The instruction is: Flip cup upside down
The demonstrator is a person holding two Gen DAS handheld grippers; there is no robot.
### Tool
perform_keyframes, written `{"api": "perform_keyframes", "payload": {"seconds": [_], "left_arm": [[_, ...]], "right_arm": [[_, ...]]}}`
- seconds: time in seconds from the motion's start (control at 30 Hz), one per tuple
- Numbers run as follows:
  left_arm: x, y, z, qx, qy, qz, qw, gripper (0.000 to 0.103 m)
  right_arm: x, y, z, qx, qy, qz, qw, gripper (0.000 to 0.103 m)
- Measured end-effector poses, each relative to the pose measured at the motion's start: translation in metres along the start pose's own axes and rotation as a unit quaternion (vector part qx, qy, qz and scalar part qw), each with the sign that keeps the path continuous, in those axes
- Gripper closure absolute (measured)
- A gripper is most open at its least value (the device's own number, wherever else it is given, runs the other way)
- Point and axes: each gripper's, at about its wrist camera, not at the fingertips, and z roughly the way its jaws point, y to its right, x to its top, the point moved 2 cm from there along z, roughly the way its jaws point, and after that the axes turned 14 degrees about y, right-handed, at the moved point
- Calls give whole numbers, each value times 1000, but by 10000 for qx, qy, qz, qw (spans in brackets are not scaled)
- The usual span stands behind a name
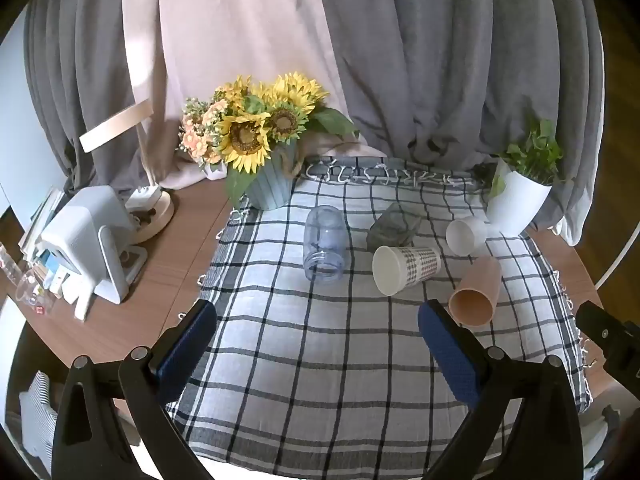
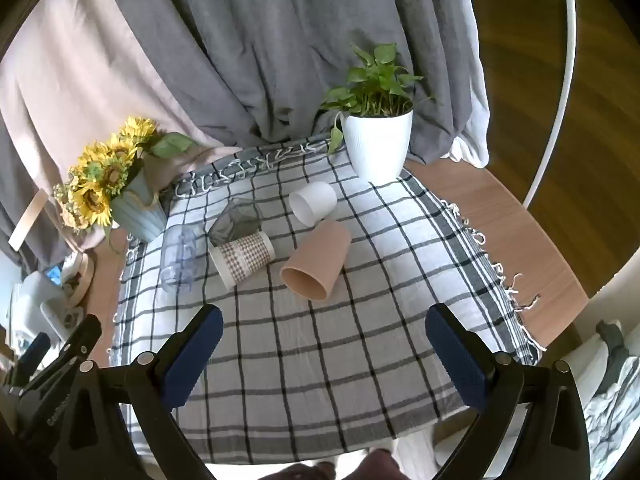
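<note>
Both of my grippers hang above the checked grey-and-white cloth [image 2: 320, 340] on the wooden desk [image 1: 168, 280]. Left gripper [image 1: 318, 344]: jaws spread wide, gripping nothing. Right gripper [image 2: 324, 348]: jaws just as wide, nothing between them either. Ahead lie 5 cups, all tipped on their sides: a peach plastic cup [image 2: 316, 258] nearest my right jaws, mouth toward me; a houndstooth-patterned paper cup [image 2: 242, 256] just left of it; a small white cup [image 2: 312, 202] behind; a clear plastic jar-shaped cup [image 1: 324, 244] furthest left; a smoky grey faceted glass [image 1: 394, 226] behind the paper one.
</note>
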Motion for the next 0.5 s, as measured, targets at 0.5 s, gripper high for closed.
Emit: {"api": "perform_keyframes", "payload": {"seconds": [0.5], "left_arm": [[-5, -3, 1, -56, 7, -32, 10000, 0]], "right_arm": [[-2, -1, 4, -8, -84, 3, 10000, 1]]}}
